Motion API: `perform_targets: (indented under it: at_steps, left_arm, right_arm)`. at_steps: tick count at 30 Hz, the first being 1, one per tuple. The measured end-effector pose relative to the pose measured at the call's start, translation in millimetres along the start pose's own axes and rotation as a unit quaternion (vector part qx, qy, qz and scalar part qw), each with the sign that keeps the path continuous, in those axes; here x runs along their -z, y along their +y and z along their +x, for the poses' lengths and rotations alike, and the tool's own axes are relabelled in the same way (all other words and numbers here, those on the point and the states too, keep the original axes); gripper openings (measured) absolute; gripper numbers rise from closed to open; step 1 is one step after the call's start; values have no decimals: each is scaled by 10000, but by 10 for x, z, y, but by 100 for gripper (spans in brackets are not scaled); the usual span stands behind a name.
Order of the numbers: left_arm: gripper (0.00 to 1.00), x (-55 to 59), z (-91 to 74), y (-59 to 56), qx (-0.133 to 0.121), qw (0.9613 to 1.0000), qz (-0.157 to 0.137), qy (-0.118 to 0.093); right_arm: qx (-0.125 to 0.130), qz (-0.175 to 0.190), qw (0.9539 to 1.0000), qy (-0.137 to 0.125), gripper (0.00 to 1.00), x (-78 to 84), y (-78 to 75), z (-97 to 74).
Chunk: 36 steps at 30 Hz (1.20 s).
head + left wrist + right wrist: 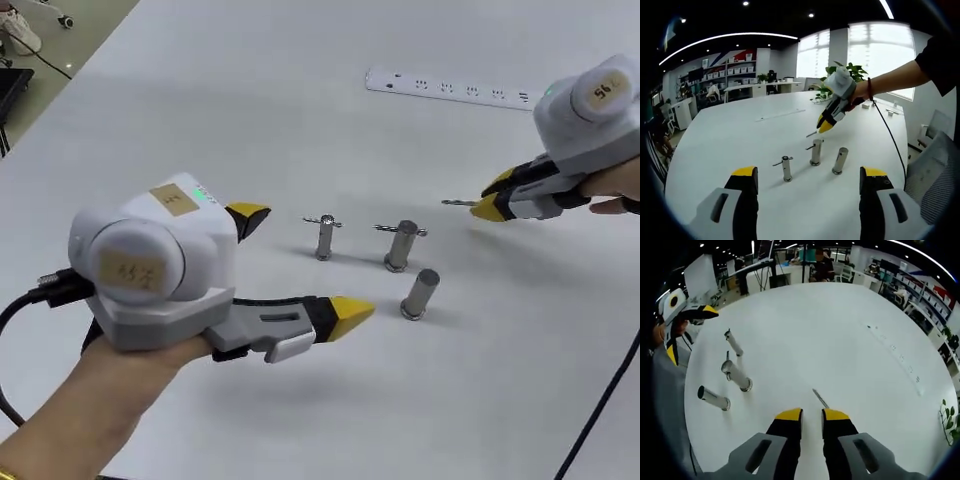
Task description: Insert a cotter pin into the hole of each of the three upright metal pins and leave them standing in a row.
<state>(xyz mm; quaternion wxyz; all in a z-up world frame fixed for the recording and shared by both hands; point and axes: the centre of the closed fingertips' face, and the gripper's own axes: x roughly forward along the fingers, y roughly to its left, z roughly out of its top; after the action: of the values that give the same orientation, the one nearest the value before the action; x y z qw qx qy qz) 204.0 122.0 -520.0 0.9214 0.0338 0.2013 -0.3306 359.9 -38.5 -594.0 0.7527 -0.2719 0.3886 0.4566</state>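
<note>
Head view puts my right gripper (pixel 488 197) clamped nearly closed on a cotter pin (pixel 460 203), off to the side of the row and well above the table (pixel 200 100). The far pin (pixel 325 237) and middle pin (pixel 400 245) already carry cotters; the bare pin (pixel 420 293) stands nearest me. I can't make out its hole, so I'd level the cotter and approach slowly. My left gripper (pixel 300 262), wide open and empty, could steady it, since the smooth white top may let it slide. A power strip (pixel 450 90) lies beyond; shelves (pixel 725 70) and windows (pixel 880 50) ring the office.
</note>
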Motion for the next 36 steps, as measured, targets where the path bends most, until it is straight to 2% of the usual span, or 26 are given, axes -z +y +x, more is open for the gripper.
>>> perform_targets:
  at_steps: [12, 18, 27, 32, 36]
  left_arm:
    - [80, 15, -2, -6, 0, 10000, -27, 28]
    - [79, -16, -20, 9, -9, 9999, -100, -44]
    - [78, -33, -24, 16, -1, 9999, -119, -70]
    - [78, -33, -19, 30, -12, 9999, -110, -68]
    - [78, -25, -9, 38, -16, 9999, -101, -51]
  right_arm:
    - [4, -186, 9997, 176, 10, 36, -113, 73]
    - [-127, -118, 9994, 296, 9, 12, -176, 109]
    - [-233, -172, 9979, 580, 8, 72, -105, 146]
    - [-195, -131, 9974, 682, 5, 78, -146, 156]
    - [-180, -243, 9963, 810, 4, 65, -147, 157]
